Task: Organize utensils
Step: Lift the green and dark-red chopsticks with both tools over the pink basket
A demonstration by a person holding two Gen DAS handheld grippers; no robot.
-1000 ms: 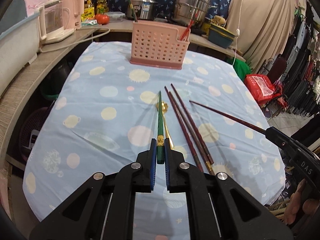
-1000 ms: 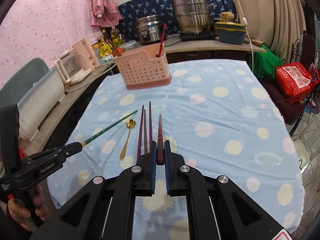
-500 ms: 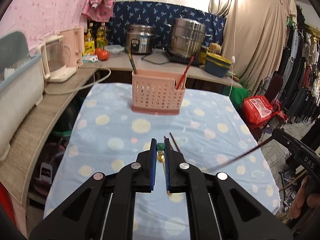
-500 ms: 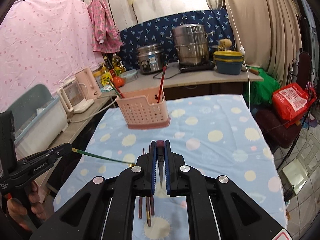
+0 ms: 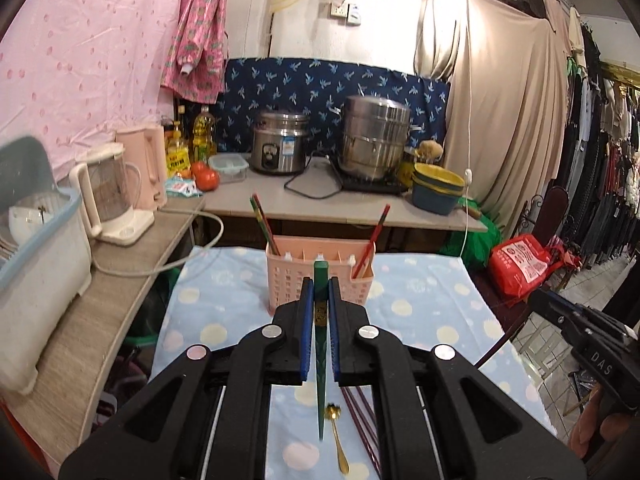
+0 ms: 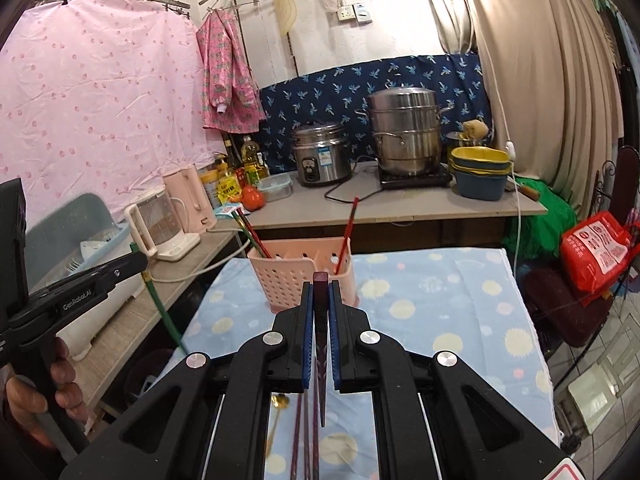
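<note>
My left gripper is shut on a green chopstick, held upright with its tip hanging down above the table. My right gripper is shut on a dark red chopstick, also hanging tip down. A pink slotted utensil basket stands at the far end of the table, also in the right wrist view, with chopsticks in its left and right compartments. On the cloth below lie a gold spoon and dark red chopsticks. The left gripper shows at the left of the right wrist view.
The table has a light blue dotted cloth. Behind it a counter holds a rice cooker, a steel steamer, stacked bowls and a kettle. A dish rack stands at left. A red bag sits at right.
Both grippers have lifted their chopsticks off the table and tilted up, so each chopstick now hangs tip down. The basket now sits directly ahead of both grippers.
</note>
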